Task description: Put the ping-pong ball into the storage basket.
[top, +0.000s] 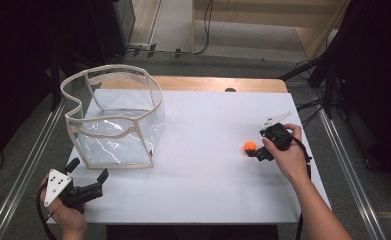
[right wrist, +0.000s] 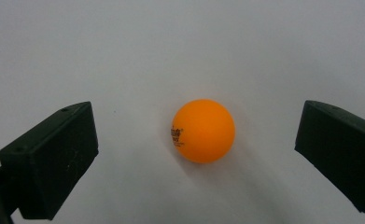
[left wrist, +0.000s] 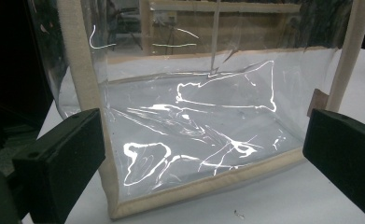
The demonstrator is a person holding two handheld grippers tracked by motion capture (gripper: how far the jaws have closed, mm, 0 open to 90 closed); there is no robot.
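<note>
Orange ball (right wrist: pixel 203 130) lies between the wide-open right gripper (right wrist: pixel 196 154) jaws, untouched; left gripper (left wrist: pixel 203 154) wide open facing the clear bag (left wrist: pixel 203 116).

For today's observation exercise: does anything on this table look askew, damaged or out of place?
Only the clear bag: its cream rim buckles inward on the left and the plastic walls are creased. The orange ball sits intact on the white table between the open right gripper jaws.
</note>
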